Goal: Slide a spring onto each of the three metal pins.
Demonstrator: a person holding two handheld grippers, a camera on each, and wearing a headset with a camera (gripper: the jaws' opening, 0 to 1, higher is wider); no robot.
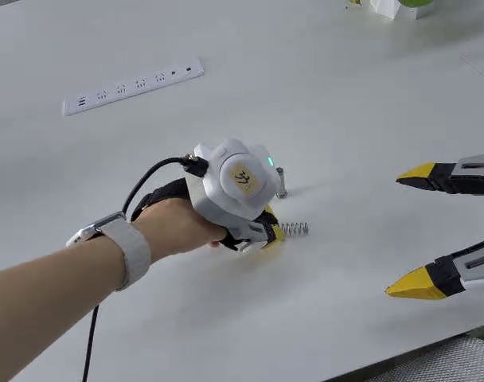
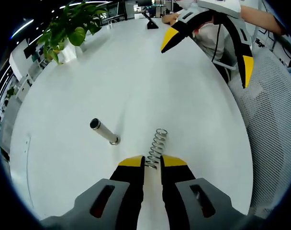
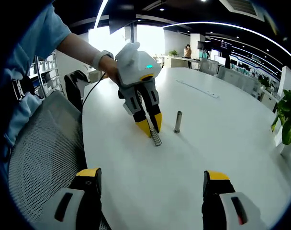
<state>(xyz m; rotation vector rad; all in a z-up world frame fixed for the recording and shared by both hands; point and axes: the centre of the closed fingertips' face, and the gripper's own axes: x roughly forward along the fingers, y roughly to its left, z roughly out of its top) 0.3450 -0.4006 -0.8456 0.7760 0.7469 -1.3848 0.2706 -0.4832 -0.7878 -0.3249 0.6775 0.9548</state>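
Lying well to the left of the pin (image 1: 281, 183) and farther from the person, a white power strip (image 1: 133, 85) sits on the white table (image 1: 345, 95). Closer to the pin on the same side, a hand (image 1: 178, 227) with a pale wristband (image 1: 122, 248) grips the left gripper (image 1: 272, 231), and a black cable (image 1: 150, 173) runs from the gripper's back. Its yellow-tipped jaws are pressed together on the near end of a spring (image 1: 294, 229).

The spring lies level, low over the table. It sticks out past the jaw tips just in front of the pin, near it but not touching it. The left gripper view shows the coil's end between the two tips, with the pin to the left of it.

The pin is a short grey metal post standing upright on its base, with nothing around it.

Well to the right of the pin, the right gripper (image 1: 409, 231) hovers above the table's near edge. Its jaws are spread wide and there is nothing between them. The right gripper view has them pointing toward the pin and the spring. A grey mesh chair (image 1: 465, 358) sits below that edge, further to the right.
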